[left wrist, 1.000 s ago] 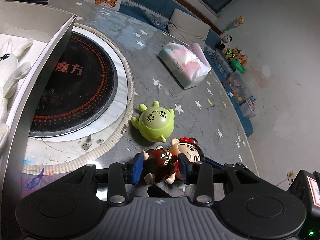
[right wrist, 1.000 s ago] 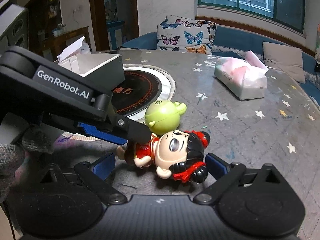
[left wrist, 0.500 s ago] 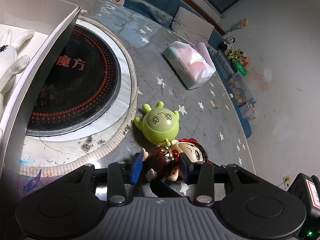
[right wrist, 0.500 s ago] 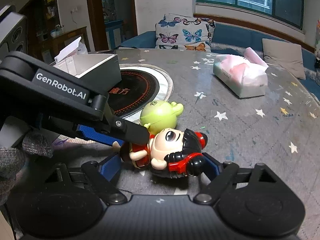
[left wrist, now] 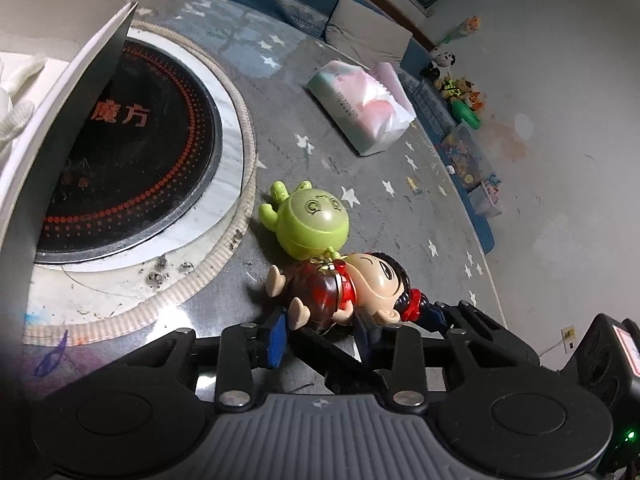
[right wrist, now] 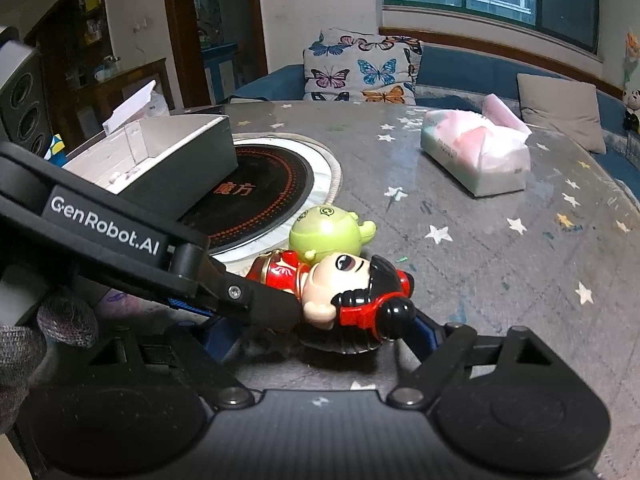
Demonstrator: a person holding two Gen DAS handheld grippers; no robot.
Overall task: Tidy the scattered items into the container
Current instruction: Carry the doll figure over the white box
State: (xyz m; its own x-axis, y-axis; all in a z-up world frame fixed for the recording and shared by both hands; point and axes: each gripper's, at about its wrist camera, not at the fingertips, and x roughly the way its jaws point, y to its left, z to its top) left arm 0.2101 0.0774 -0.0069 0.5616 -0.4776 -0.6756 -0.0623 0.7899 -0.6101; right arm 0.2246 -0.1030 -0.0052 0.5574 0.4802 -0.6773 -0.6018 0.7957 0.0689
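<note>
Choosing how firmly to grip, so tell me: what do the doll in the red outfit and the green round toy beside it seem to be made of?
The doll looks like hard glossy plastic: sharp highlights sit on its black hair and red outfit. The green toy also seems moulded plastic, smooth with a softer sheen and a raised face on its shell. Both look rigid, though hollowness cannot be judged.

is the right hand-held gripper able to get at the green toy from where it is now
Probably not directly: the red doll lies between the right hand-held gripper and the green toy, with the left hand-held gripper crossing in too.
</note>
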